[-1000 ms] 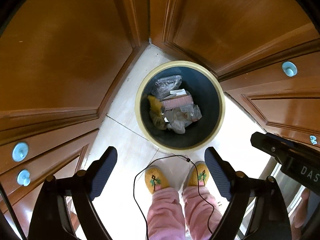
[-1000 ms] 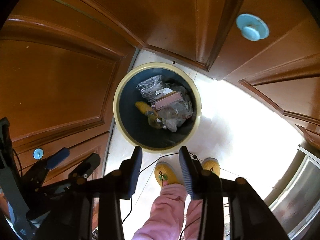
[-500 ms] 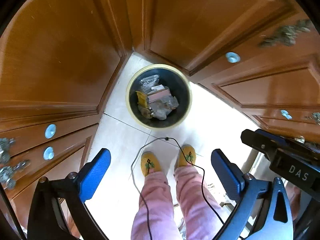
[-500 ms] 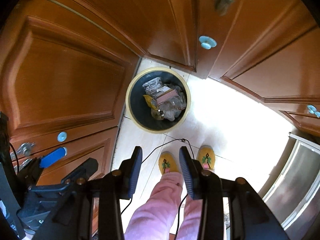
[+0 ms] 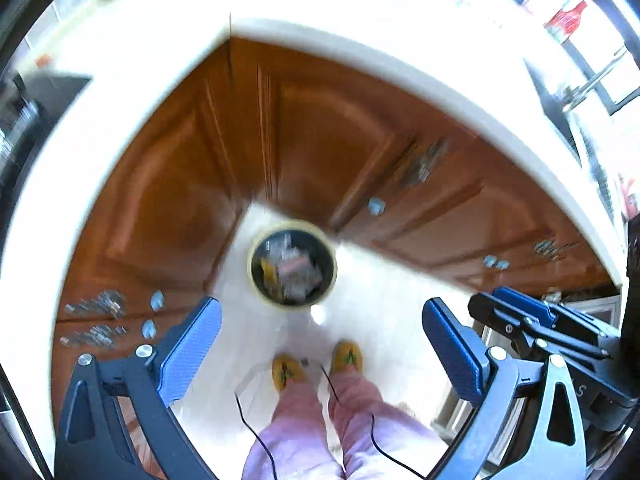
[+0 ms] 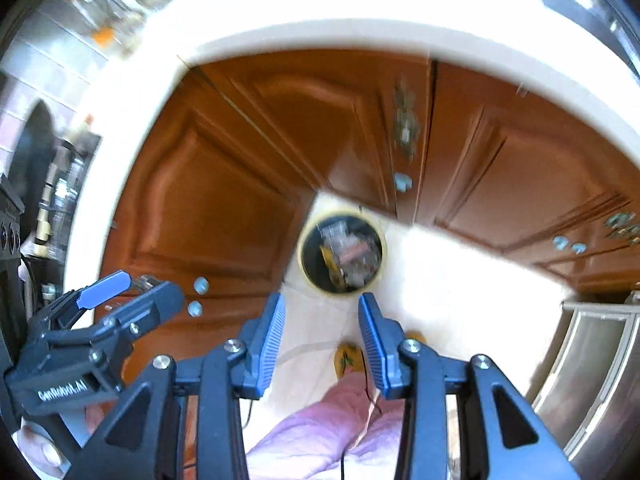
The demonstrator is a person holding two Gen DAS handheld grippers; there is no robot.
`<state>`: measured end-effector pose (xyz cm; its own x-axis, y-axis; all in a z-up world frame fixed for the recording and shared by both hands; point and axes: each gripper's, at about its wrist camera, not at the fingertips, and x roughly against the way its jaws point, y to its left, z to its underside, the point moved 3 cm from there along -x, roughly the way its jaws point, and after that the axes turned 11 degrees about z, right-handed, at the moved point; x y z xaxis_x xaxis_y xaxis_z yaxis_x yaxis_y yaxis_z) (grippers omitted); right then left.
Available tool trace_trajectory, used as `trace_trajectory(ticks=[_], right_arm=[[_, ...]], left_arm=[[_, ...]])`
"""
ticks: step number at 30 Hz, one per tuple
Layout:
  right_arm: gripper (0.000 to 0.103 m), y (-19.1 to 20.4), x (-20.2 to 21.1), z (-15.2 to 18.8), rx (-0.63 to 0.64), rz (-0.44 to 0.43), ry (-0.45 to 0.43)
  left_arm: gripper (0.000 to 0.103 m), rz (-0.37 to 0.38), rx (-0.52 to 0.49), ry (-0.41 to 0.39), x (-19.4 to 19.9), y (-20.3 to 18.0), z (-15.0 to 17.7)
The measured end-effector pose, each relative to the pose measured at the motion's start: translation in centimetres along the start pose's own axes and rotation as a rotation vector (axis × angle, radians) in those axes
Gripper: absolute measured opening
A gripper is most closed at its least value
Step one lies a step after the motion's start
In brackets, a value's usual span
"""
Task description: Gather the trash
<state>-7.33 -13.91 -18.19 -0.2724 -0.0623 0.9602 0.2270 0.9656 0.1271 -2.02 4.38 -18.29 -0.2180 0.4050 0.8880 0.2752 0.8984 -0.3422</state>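
left wrist view: left gripper (image 5: 320, 354) spread wide, empty | trash bin (image 5: 291, 265) on floor in cabinet (image 5: 320, 136) corner, trash inside | right gripper (image 6: 322, 344) half parted, empty | risk: cable (image 5: 256, 436) (by slippers) may snag feet

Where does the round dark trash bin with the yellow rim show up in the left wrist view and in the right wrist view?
Left wrist view: round dark trash bin with the yellow rim, centre, on the pale floor in the cabinet corner.
Right wrist view: the bin, just right of centre, above the tool tips.
Shared landmark: yellow slippers below the bin.
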Motion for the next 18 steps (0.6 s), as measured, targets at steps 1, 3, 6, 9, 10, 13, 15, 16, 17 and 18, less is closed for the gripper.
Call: trace_trajectory(ticks=[1, 3, 6, 9, 10, 13, 15, 16, 17, 18], right_arm=[[0.038, 0.0, 1.8, -0.2, -0.004, 0.001, -0.039], [0.038, 0.1, 3.9, -0.6, -0.011, -0.005, -0.089], [0.038, 0.0, 7.7, -1.4, -0.010, -0.015, -0.183], [0.039, 0.1, 11.0, -1.8, -0.001, -0.018, -0.262], [0.039, 0.1, 12.5, -1.9, 0.005, -0.023, -0.301], [0.039, 0.6, 15.8, -1.9, 0.022, -0.026, -0.377], [0.040, 0.9, 17.9, -1.9, 0.029, -0.041, -0.414], [0.042, 0.9, 18.9, -2.0, 0.028, -0.053, -0.424], [0.046, 0.7, 19.4, -2.0, 0.022, -0.063, -0.431], [0.050, 0.8, 20.4, -2.0, 0.013, -0.082, -0.446]], left_arm=[[0.100, 0.003, -0.015, -0.044, 1.8, -0.8, -0.5], [0.100, -0.001, -0.035, -0.097, 4.3, -1.6, -1.4], [0.100, -0.010, -0.074, -0.177, 8.0, -3.6, -2.5], [0.100, -0.052, -0.111, -0.228, 11.2, -5.2, -3.3], [0.100, -0.065, -0.125, -0.242, 11.9, -5.7, -3.4], [0.100, -0.101, -0.159, -0.286, 14.5, -7.4, -3.5], [0.100, -0.107, -0.169, -0.310, 16.1, -8.0, -3.4], [0.100, -0.114, -0.172, -0.324, 16.7, -8.3, -3.1], [0.100, -0.122, -0.173, -0.341, 17.3, -8.5, -3.0], [0.100, -0.125, -0.170, -0.353, 17.9, -8.7, -3.0]])
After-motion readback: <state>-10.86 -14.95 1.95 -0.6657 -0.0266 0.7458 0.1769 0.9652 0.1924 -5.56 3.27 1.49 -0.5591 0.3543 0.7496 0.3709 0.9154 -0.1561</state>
